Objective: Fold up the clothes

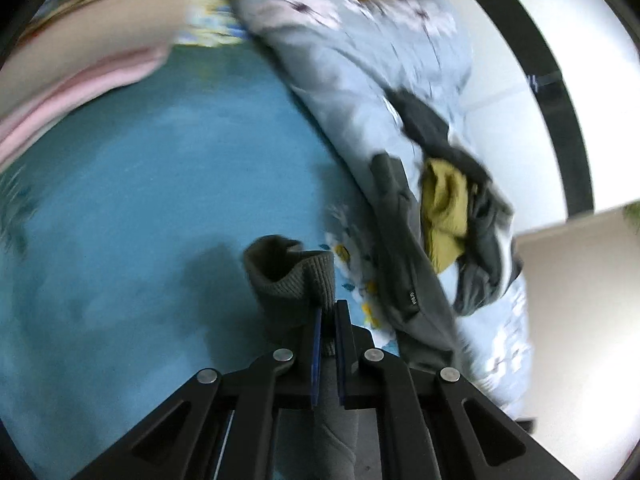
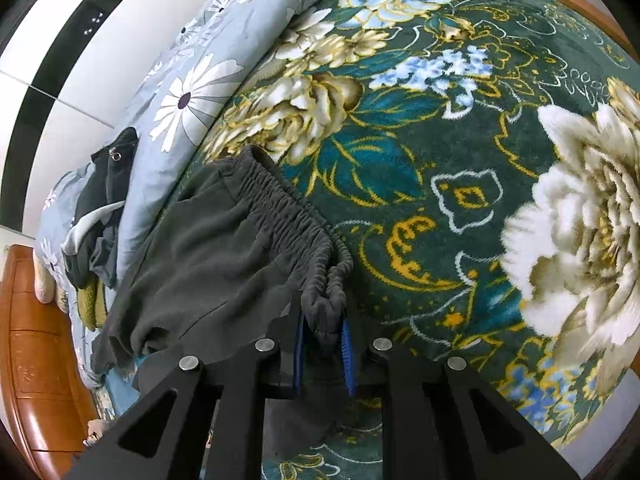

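Observation:
A pair of dark grey sweatpants (image 2: 224, 240) lies spread on a floral blanket. Its elastic waistband (image 2: 288, 204) runs up and left from my right gripper (image 2: 324, 320), which is shut on a bunched corner of that waistband. In the left wrist view my left gripper (image 1: 329, 312) is shut on the ribbed ankle cuff (image 1: 292, 276) of the grey pants, lifted above the blue part of the blanket (image 1: 140, 200). The leg fabric hangs down between and below the left fingers. The view is blurred by motion.
A pale blue daisy-print quilt (image 2: 192, 96) lies rolled along the bed's far side, with a heap of dark and mustard clothes (image 1: 452, 200) on it. Folded pink and beige garments (image 1: 80, 64) sit at the upper left. A wooden headboard (image 2: 36, 344) and white wardrobe (image 2: 60, 40) border the bed.

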`<action>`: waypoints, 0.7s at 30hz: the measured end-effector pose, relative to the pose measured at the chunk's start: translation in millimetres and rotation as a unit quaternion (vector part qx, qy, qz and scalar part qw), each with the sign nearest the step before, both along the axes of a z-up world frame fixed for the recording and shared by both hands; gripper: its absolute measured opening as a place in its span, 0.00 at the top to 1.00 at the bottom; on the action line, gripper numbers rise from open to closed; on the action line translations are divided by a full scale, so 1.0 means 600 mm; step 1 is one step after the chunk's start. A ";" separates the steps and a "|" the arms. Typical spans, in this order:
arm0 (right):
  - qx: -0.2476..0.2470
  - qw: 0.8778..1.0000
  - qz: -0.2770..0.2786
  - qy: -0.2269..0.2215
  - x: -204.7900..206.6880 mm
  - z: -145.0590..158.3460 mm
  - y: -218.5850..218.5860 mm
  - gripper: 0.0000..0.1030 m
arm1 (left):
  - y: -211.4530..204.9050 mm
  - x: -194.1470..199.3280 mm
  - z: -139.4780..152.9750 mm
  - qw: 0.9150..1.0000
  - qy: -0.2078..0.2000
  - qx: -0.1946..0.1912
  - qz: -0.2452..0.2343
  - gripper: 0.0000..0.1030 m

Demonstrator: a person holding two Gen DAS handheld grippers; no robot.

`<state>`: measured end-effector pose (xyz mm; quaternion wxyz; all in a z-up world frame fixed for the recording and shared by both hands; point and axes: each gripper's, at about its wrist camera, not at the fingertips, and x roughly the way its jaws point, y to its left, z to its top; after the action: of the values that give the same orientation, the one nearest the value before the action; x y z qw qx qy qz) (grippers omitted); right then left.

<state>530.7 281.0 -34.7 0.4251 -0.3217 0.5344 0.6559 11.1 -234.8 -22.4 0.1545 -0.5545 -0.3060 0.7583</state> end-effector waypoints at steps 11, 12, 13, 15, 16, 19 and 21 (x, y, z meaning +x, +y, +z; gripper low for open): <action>-0.011 1.000 -0.001 -0.023 -0.006 -0.007 0.002 0.81 | 0.060 -0.014 -0.012 0.996 0.006 0.029 -0.083 0.48; -0.011 1.000 0.000 -0.024 -0.006 -0.007 0.003 0.81 | 0.052 -0.006 -0.010 0.996 0.011 0.020 -0.083 0.48; -0.012 1.000 0.000 -0.025 -0.007 -0.008 0.003 0.81 | 0.044 0.002 -0.010 0.997 0.016 0.010 -0.080 0.48; -0.013 0.999 0.000 -0.029 -0.009 -0.010 0.004 0.81 | 0.021 0.018 -0.022 0.998 0.014 -0.013 -0.064 0.48; -0.013 0.999 0.000 -0.031 -0.010 -0.011 0.004 0.81 | 0.016 0.021 -0.031 0.998 0.012 -0.015 -0.058 0.48; -0.013 0.999 0.001 -0.035 -0.012 -0.011 0.004 0.81 | 0.013 0.027 -0.054 0.998 -0.004 -0.032 -0.046 0.49; -0.013 0.999 0.002 -0.034 -0.013 -0.009 0.003 0.81 | 0.010 0.034 -0.058 0.999 -0.006 -0.011 -0.046 0.50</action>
<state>523.0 282.8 -40.1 0.4377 -0.3504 0.5273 0.6385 31.6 -229.1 -57.5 0.1812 -0.5738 -0.2727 0.7507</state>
